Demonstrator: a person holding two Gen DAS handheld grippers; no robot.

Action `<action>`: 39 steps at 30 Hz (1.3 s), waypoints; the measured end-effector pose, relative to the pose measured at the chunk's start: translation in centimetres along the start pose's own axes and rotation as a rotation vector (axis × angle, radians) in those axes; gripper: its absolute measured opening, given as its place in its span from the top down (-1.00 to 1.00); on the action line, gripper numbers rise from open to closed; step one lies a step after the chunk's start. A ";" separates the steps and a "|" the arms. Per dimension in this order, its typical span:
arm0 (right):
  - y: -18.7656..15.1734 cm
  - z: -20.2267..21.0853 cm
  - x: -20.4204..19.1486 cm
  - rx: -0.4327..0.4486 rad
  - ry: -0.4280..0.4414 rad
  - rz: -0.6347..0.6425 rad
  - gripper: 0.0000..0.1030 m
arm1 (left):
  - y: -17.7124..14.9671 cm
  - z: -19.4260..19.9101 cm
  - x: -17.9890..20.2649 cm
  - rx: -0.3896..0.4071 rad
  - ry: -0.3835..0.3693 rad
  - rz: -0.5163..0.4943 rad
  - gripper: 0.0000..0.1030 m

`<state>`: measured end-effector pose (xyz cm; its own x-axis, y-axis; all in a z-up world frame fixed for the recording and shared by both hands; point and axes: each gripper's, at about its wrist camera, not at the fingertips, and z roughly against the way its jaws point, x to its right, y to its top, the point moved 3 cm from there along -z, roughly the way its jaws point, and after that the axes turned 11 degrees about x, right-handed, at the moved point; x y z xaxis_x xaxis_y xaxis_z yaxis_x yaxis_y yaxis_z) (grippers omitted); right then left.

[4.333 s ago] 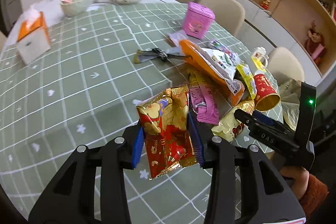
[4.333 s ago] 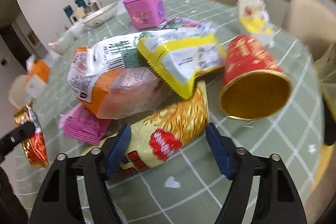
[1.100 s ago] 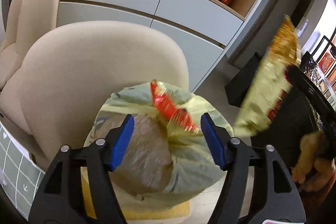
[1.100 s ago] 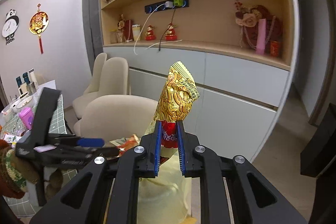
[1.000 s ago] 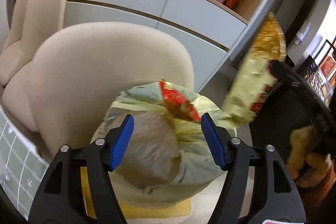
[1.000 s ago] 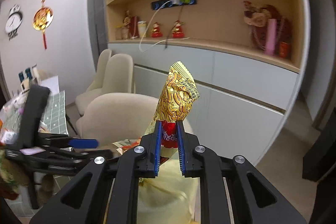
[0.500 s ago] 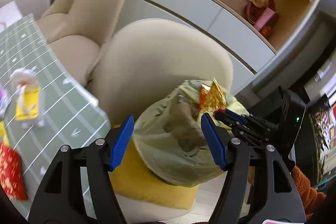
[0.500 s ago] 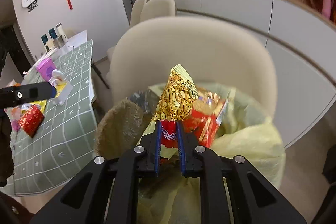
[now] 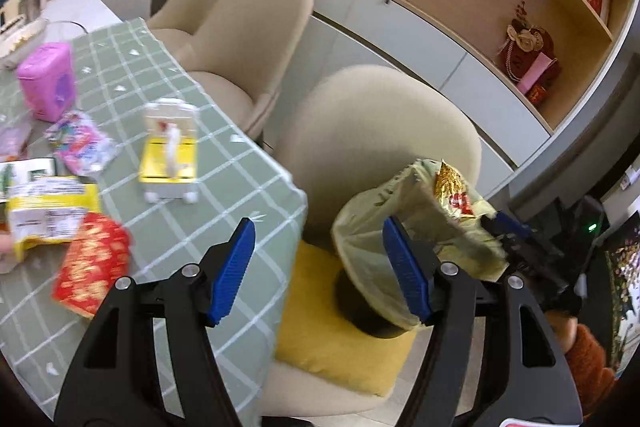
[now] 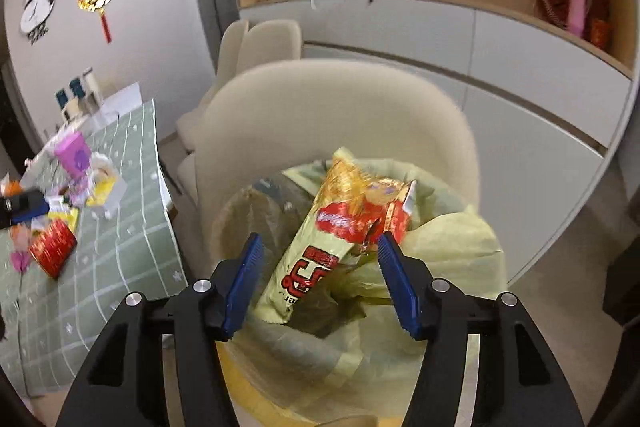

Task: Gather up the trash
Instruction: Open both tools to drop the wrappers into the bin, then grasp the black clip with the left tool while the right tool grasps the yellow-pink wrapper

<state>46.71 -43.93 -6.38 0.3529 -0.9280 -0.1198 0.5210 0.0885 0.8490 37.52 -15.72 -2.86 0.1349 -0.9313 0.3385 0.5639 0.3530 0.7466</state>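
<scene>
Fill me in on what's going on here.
A person with a claw in each hand is clearing snack wrappers off the table into a yellow trash bag on a chair. The right claw is open over the bag, a gold and red wrapper lying in its mouth. The left claw is open and empty. More wrappers remain on the table.

The right gripper has opened, dropping the gold wrapper into the bag

The bin liner is pale yellow-green. The snack packet in it is gold above, cream below, with a red patch and red lettering. The fingers have blue pads on black arms. At left, the bench wears a sage-green cloth with a white grid. The chair is beige, its cushion mustard yellow.
</scene>
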 end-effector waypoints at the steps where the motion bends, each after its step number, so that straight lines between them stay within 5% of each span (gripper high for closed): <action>1: 0.3 0.9 -0.4 0.016 -0.001 -0.014 -0.11 | -0.1 0.8 -0.7 0.013 0.014 -0.010 -0.22; 7: 1.0 4.2 -5.8 0.070 0.066 -0.035 -0.38 | -0.7 4.9 -5.4 0.056 0.073 -0.038 -0.22; 12: 0.7 5.7 -13.4 0.049 0.158 -0.003 -0.38 | -0.4 9.8 -11.3 0.105 0.133 -0.054 -0.22; 24: -2.6 5.5 -32.3 0.018 0.251 0.110 -0.37 | -0.4 19.9 -31.8 0.166 0.259 -0.054 -0.22; 31: -4.2 4.3 -37.5 -0.035 0.186 0.061 -0.37 | -0.2 18.4 -39.7 0.073 0.223 -0.116 -0.16; 33: -4.6 4.1 -38.2 -0.049 0.168 0.051 -0.37 | 0.2 16.9 -40.9 0.041 0.198 -0.138 0.02; 39: -6.7 3.8 -39.6 -0.126 0.130 0.022 -0.37 | 2.0 10.9 -42.9 -0.029 0.160 -0.190 0.03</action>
<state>26.31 -9.13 -5.33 0.4585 -0.8714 -0.1745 0.6024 0.1604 0.7819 24.01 25.90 -9.65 0.1497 -0.9840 0.0969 0.6139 0.1694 0.7710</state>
